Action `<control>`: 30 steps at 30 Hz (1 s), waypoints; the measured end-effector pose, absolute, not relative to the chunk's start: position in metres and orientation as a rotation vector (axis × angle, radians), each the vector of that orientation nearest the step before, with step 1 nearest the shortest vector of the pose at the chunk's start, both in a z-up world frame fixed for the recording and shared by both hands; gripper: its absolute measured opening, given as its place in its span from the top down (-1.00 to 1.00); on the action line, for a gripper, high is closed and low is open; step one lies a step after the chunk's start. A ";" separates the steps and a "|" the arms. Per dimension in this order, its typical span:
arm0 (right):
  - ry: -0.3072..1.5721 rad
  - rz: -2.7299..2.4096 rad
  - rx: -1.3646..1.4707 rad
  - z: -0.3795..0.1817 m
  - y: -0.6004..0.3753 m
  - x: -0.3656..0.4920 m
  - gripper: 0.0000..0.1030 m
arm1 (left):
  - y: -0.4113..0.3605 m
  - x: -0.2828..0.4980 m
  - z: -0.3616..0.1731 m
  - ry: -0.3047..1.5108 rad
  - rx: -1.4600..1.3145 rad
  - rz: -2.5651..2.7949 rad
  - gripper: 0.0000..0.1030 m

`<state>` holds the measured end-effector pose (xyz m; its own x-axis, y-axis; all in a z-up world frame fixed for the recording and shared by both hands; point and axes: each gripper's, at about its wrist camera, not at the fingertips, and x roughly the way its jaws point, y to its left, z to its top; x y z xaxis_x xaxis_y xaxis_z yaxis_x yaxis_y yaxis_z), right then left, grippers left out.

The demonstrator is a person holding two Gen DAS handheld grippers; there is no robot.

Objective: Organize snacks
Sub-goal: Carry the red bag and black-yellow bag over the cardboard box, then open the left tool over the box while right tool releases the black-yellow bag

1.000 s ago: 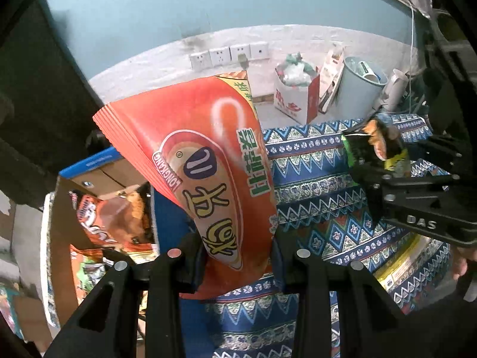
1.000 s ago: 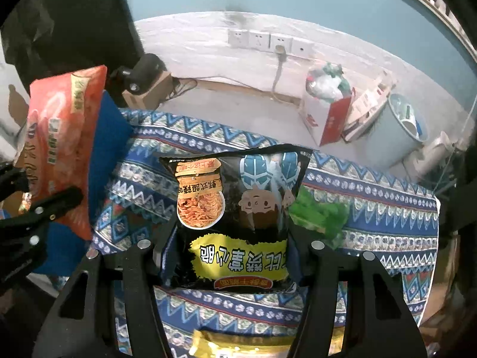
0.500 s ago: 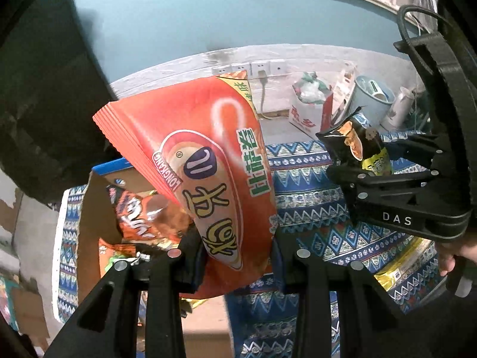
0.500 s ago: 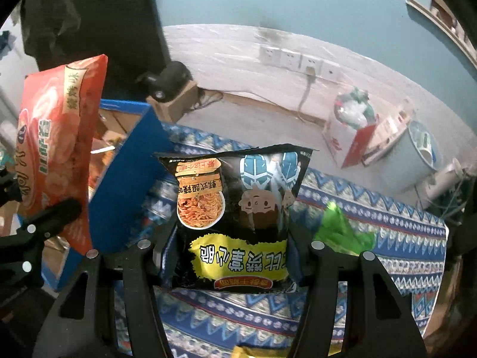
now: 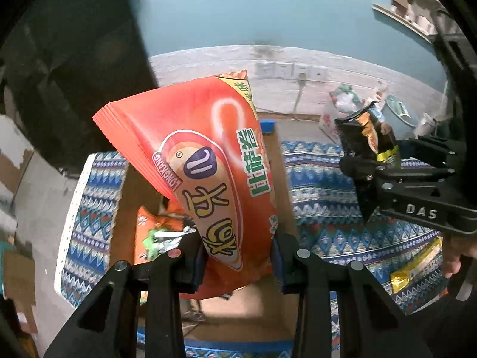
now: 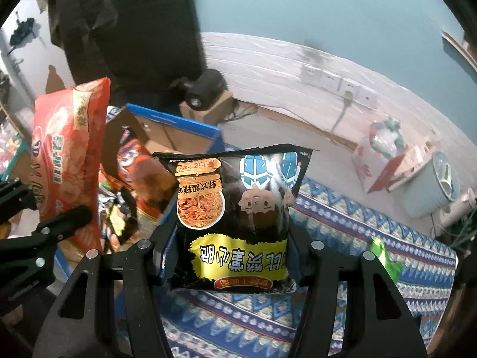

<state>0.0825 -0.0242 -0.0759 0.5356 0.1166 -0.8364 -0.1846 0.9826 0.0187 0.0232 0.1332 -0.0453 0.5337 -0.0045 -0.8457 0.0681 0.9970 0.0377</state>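
My left gripper [image 5: 238, 256] is shut on a big orange-red snack bag [image 5: 205, 173] and holds it in the air above an open cardboard box [image 5: 277, 179] with a blue outside. The box holds several snack packs [image 5: 155, 232]. My right gripper [image 6: 232, 250] is shut on a black noodle-snack bag [image 6: 238, 208] with a yellow label, held up just right of the box [image 6: 190, 125]. In the right wrist view the orange bag [image 6: 68, 155] hangs at the left over the box. In the left wrist view the black bag [image 5: 369, 131] shows at the right.
A blue patterned cloth [image 6: 357, 238] covers the table. A green packet [image 6: 381, 256] and a yellow packet [image 5: 417, 268] lie on it to the right. Beyond stand a red-white carton [image 6: 381, 155], a pale bin [image 6: 432, 185] and wall sockets [image 6: 337, 83].
Both grippers have moved left with their bags. The orange bag now hangs over the open box, and the black bag has come up beside the box's right wall.
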 end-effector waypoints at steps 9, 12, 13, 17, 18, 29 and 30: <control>0.992 0.251 -0.074 -0.073 0.014 0.093 -0.13 | 0.185 0.015 -0.054 1.019 0.017 0.037 0.29; 0.994 0.271 -0.089 -0.075 0.028 0.093 -0.13 | 0.194 0.012 -0.062 1.045 0.013 0.047 0.29; 0.995 0.279 -0.096 -0.076 0.034 0.093 -0.13 | 0.197 0.012 -0.067 1.057 0.010 0.052 0.29; 1.003 0.304 -0.116 -0.080 0.052 0.094 -0.13 | 0.211 0.010 -0.080 1.100 -0.007 0.065 0.29; 1.006 0.312 -0.120 -0.082 0.057 0.094 -0.13 | 0.213 0.010 -0.082 1.105 -0.008 0.067 0.28; 1.061 0.375 -0.152 -0.100 0.089 0.096 -0.13 | 0.229 0.009 -0.096 1.184 -0.038 0.095 -0.09; 1.065 0.376 -0.148 -0.102 0.089 0.097 -0.13 | 0.230 0.008 -0.095 1.184 -0.035 0.098 -0.11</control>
